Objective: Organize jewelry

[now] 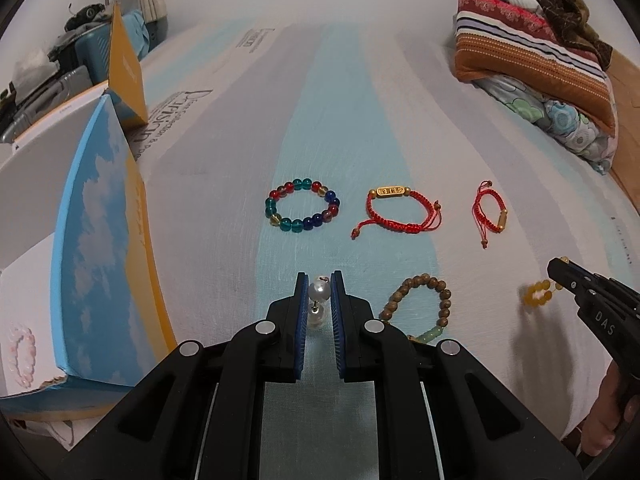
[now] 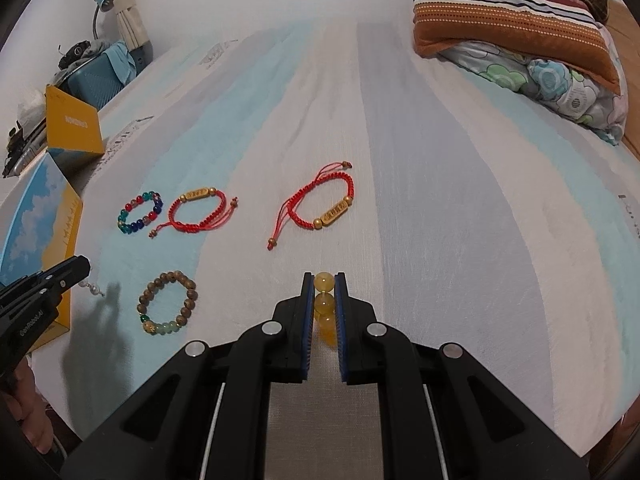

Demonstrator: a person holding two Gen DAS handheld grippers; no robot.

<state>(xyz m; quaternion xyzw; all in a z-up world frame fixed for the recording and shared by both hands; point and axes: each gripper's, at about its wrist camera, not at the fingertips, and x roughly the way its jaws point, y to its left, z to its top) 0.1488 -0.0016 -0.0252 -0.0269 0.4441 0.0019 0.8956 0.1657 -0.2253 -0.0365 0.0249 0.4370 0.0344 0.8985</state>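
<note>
My left gripper [image 1: 319, 280] is shut on a white pearl bracelet [image 1: 319, 291], held above the striped bedsheet. My right gripper [image 2: 324, 278] is shut on a yellow bead bracelet [image 2: 324, 304]; it also shows blurred in the left wrist view [image 1: 538, 294]. On the sheet lie a multicoloured glass bead bracelet [image 1: 303, 211], a red cord bracelet with a gold bar [image 1: 400, 210], a second red cord bracelet [image 1: 491, 211] and a brown wooden bead bracelet [image 1: 420, 308]. A pink bracelet [image 1: 22, 354] lies inside the open box at the left.
An open blue and yellow box [image 1: 100, 240] with a cloud print stands at the left, its flap [image 1: 126, 68] raised. Folded blankets and a pillow [image 1: 532, 60] are piled at the far right. Clutter and a lamp [image 2: 102, 4] stand beyond the bed's left edge.
</note>
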